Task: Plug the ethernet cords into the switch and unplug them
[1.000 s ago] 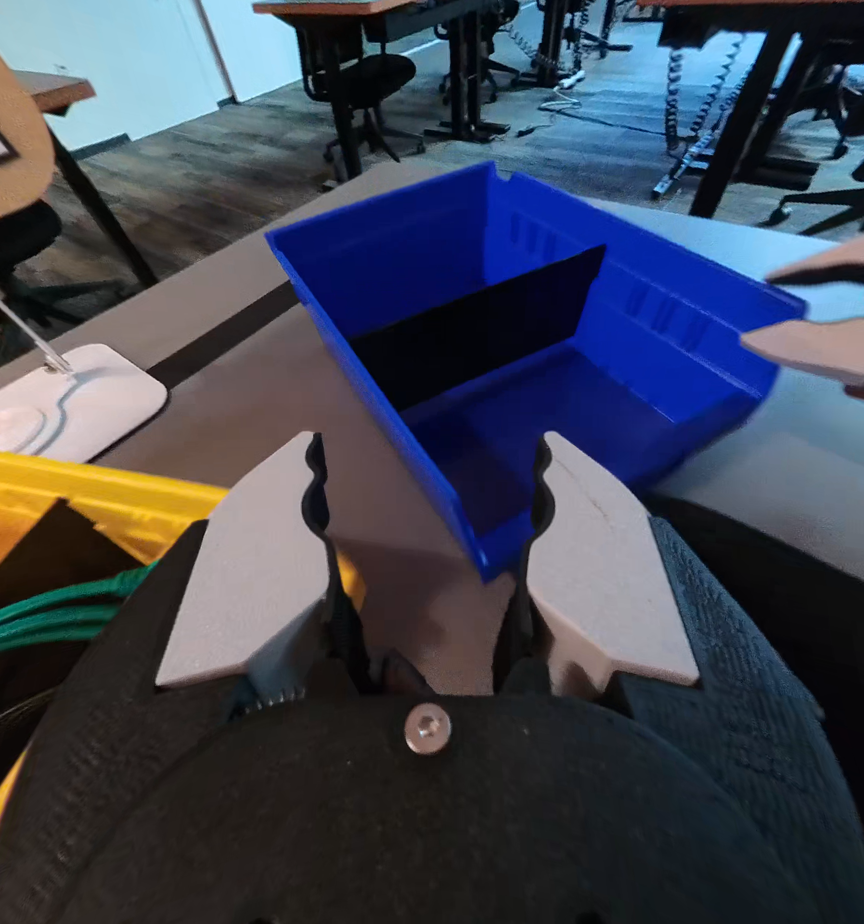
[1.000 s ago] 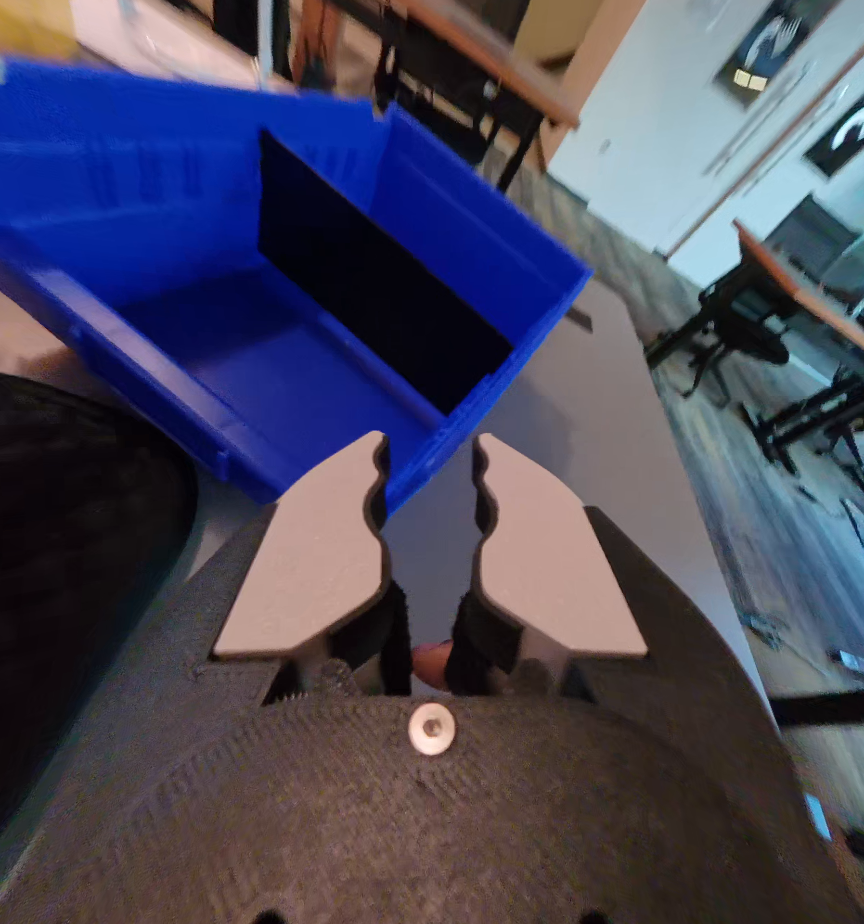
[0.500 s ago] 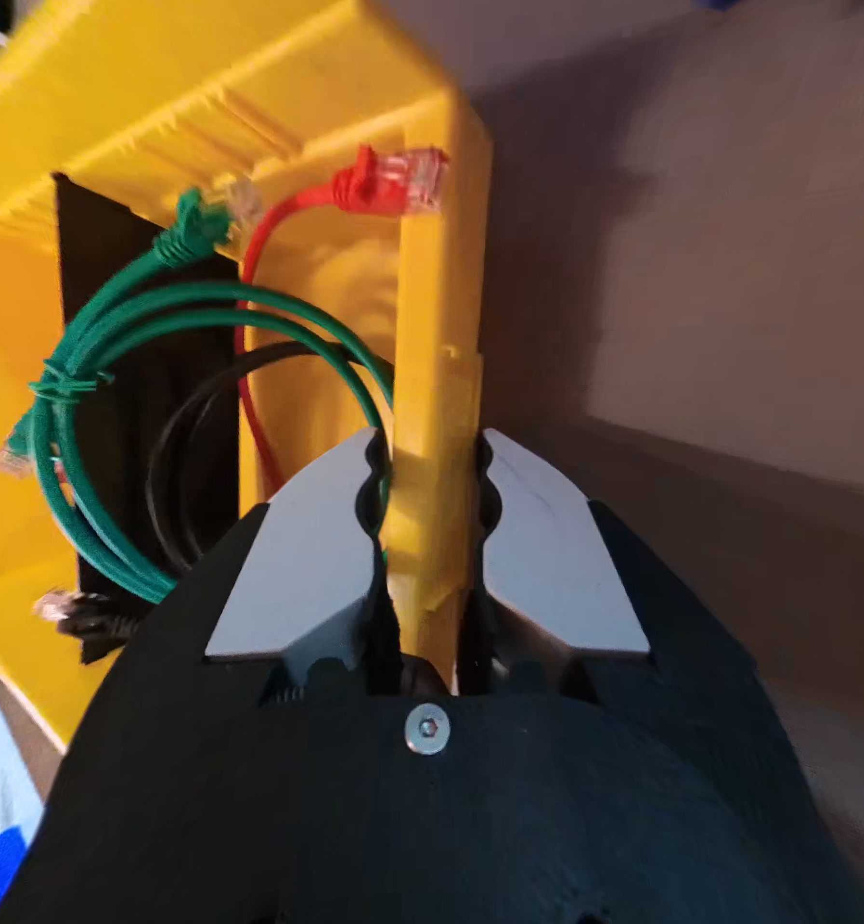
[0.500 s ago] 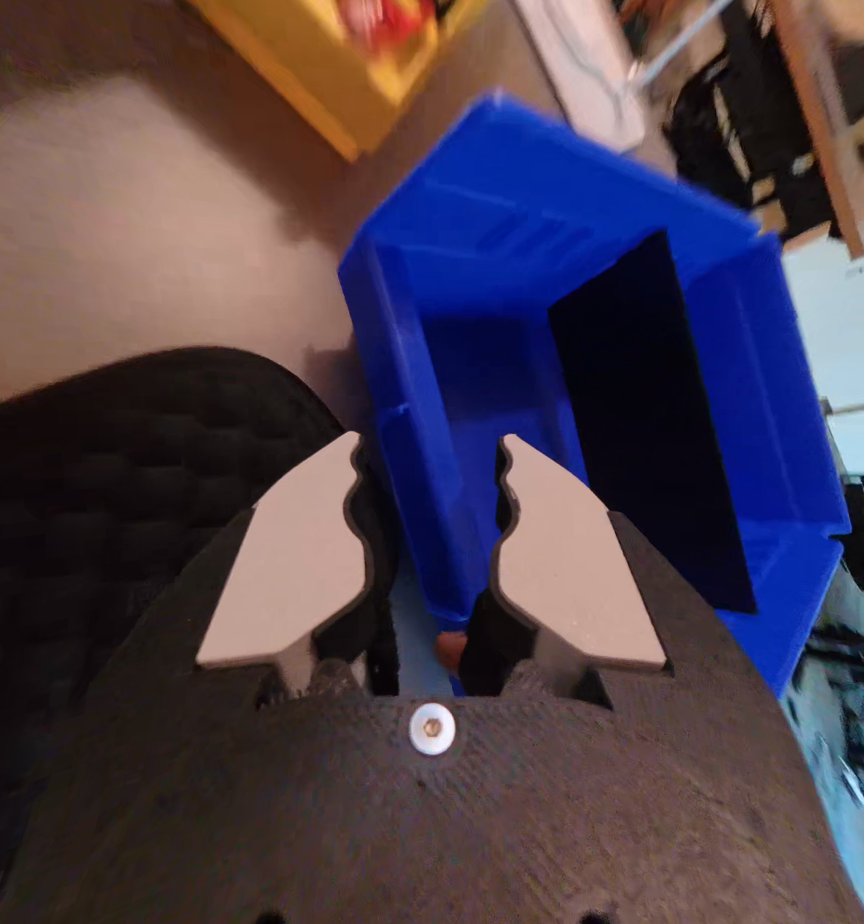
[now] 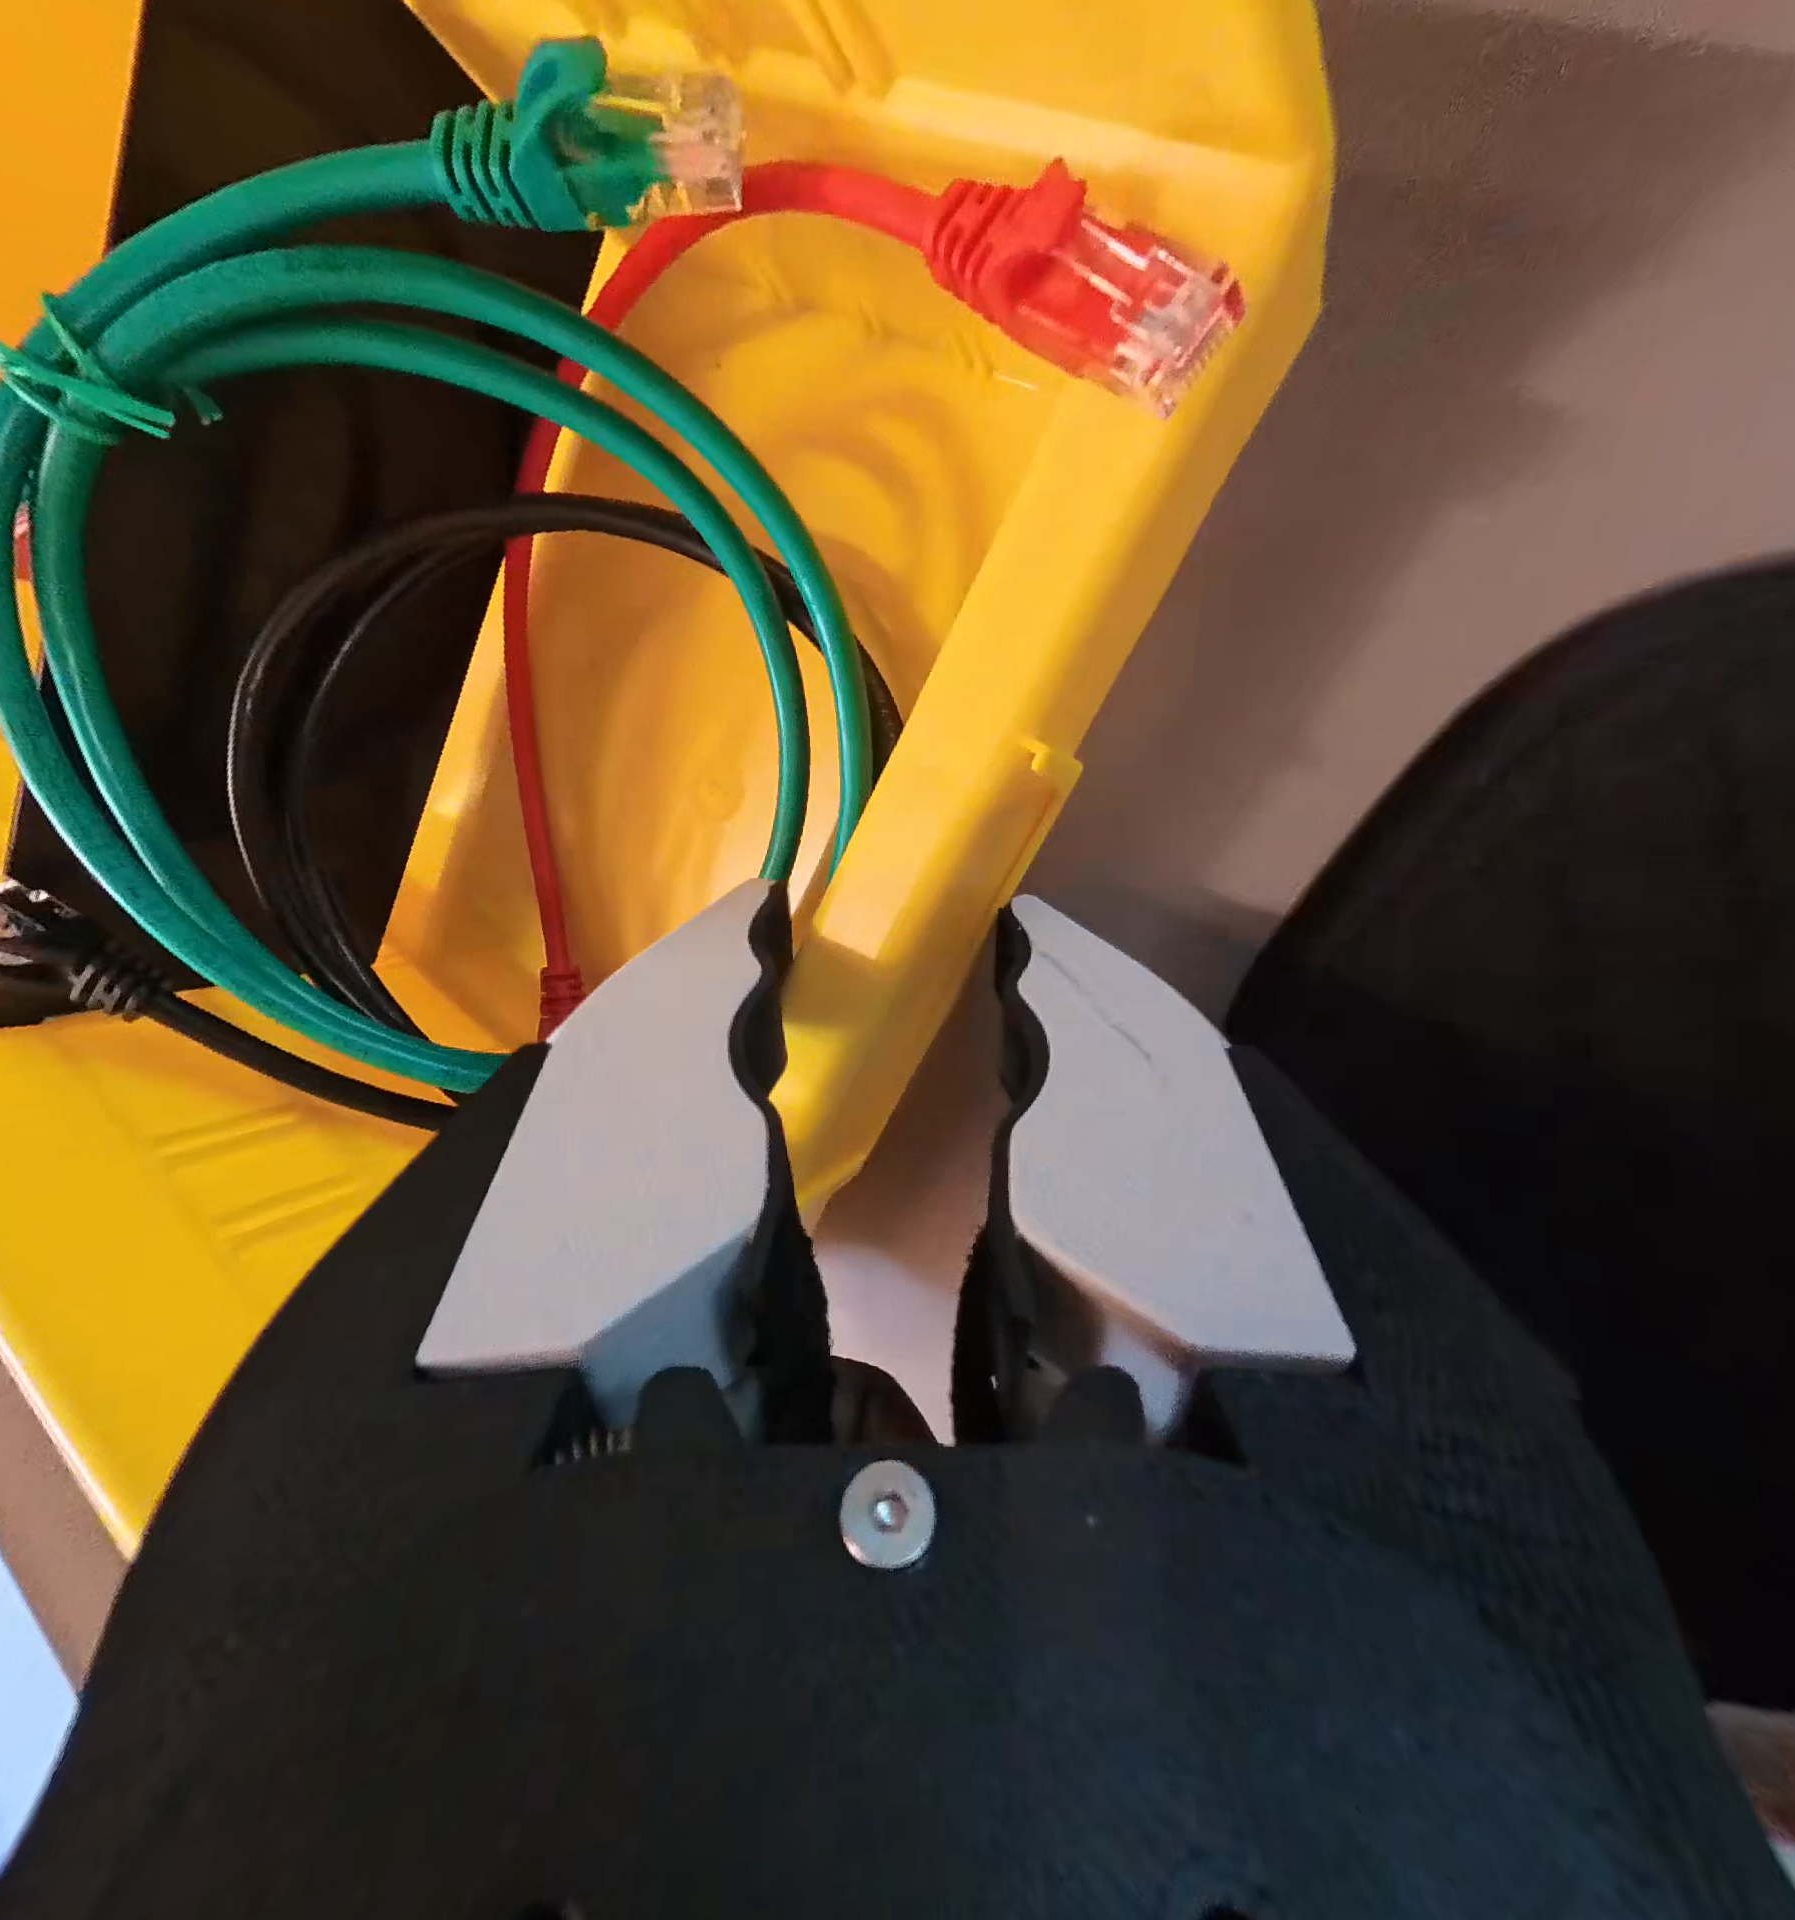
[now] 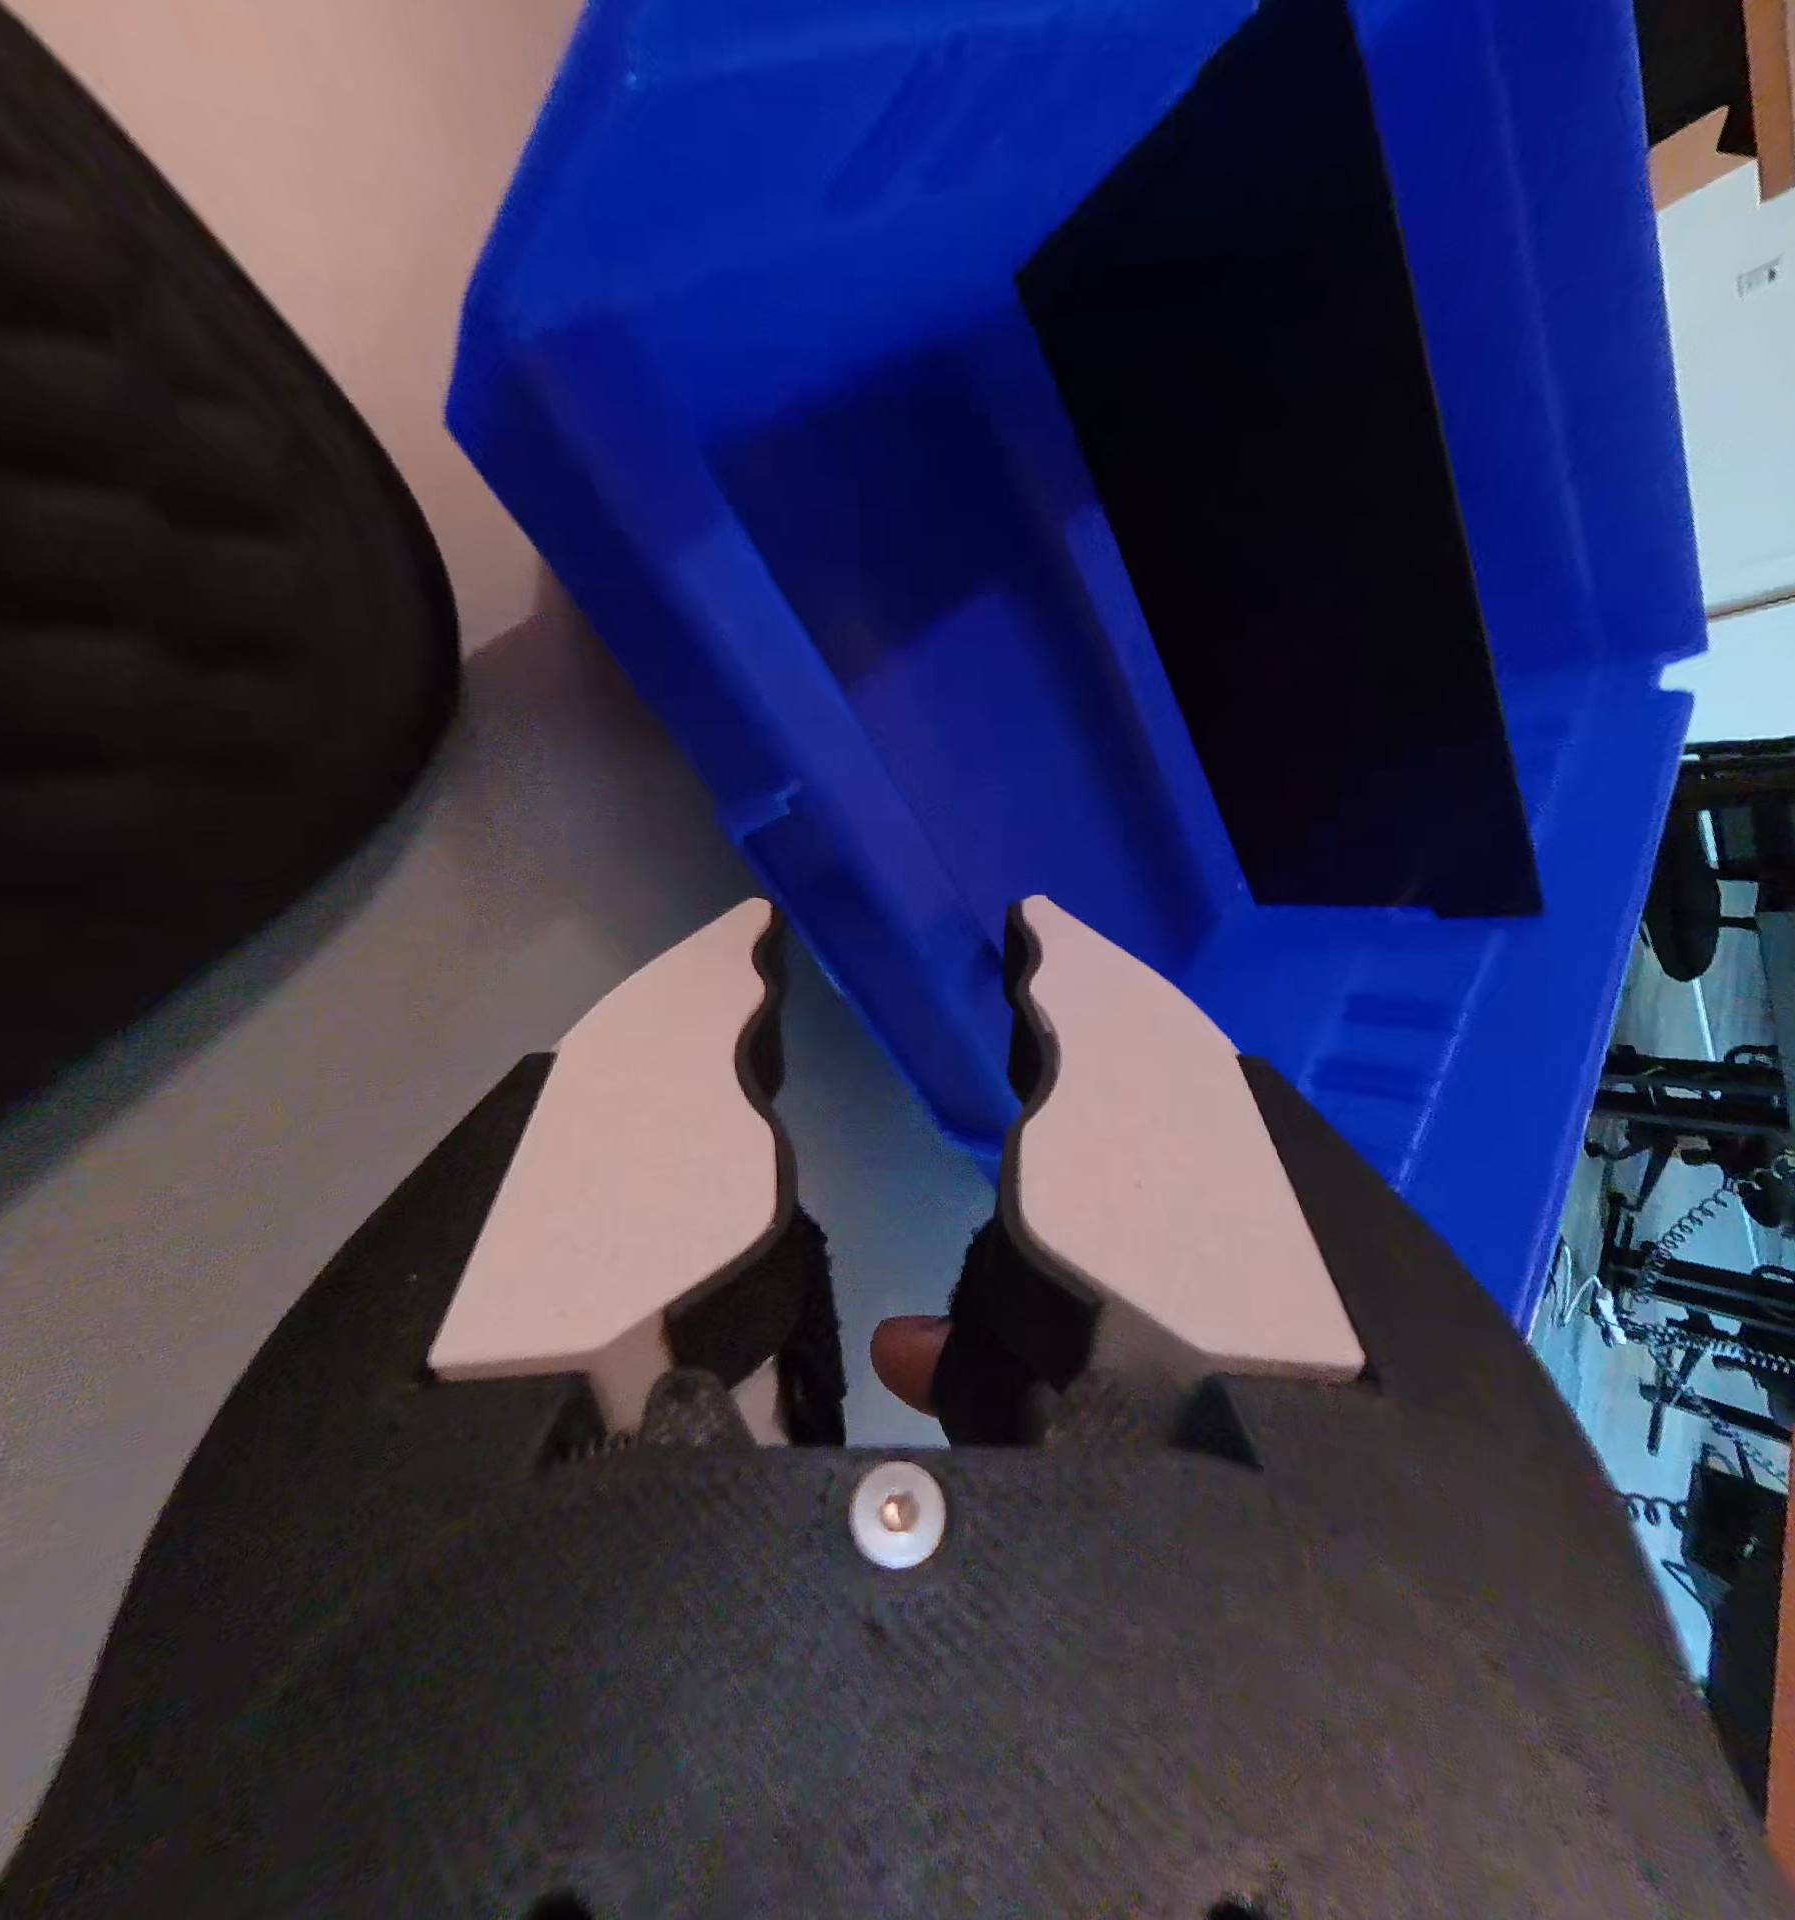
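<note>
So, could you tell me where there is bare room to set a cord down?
The blue bin is bare on both sides of its black divider. Bare table lies between it and the black pad. The yellow bin is crowded with green, red and black cords.

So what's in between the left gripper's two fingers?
The yellow bin's side wall sits between the left gripper's fingers, as the left wrist view shows.

no text, label, brand, number or sign can be read; faint print along the green cord (image 5: 373,265) is illegible.
</note>
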Available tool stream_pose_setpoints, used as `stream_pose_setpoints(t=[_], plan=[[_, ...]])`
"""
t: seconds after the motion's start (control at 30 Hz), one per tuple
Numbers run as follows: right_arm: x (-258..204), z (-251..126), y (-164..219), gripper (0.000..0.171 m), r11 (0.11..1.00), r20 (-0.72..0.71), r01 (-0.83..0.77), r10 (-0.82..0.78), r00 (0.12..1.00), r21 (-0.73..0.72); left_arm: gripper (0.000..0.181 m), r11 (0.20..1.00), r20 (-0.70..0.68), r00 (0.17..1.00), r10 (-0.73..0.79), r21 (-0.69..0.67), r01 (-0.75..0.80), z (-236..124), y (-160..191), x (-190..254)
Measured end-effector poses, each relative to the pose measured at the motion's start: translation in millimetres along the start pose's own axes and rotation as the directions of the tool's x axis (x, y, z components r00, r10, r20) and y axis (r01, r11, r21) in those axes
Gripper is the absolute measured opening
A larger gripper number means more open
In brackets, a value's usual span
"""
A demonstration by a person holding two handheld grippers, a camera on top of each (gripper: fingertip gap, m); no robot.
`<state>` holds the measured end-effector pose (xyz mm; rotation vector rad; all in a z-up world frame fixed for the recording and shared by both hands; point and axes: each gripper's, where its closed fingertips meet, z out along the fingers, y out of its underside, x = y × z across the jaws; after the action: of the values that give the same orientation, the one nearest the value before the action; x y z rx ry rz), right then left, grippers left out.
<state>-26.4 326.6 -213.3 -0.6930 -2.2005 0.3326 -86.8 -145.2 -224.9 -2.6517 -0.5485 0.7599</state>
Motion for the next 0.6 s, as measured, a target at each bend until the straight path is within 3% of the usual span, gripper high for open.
stream_pose_setpoints(t=[0.17, 0.37, 0.6], plan=[[1.1, -17.3, 26.8, 0.041, 0.999, 0.003, 0.028, -0.028, 1.000, 0.017, 0.037, 1.000, 0.054, 0.999, -0.009, 0.024, 0.008, -26.6, 52.9, -4.2], [-10.4, -44.6, 51.5, 0.041, 0.999, 0.039, 0.033, -0.034, 0.999, 0.025, 0.033, 0.989, 0.086, 0.990, 0.109, 0.094, -0.117, -65.1, 112.0, 6.6], [-29.9, -76.1, 69.8, 0.041, 1.000, 0.121, -0.026, 0.024, 0.992, 0.013, 0.033, 0.976, 0.025, 0.984, 0.175, 0.131, -0.177, -106.2, 165.1, 31.7]])
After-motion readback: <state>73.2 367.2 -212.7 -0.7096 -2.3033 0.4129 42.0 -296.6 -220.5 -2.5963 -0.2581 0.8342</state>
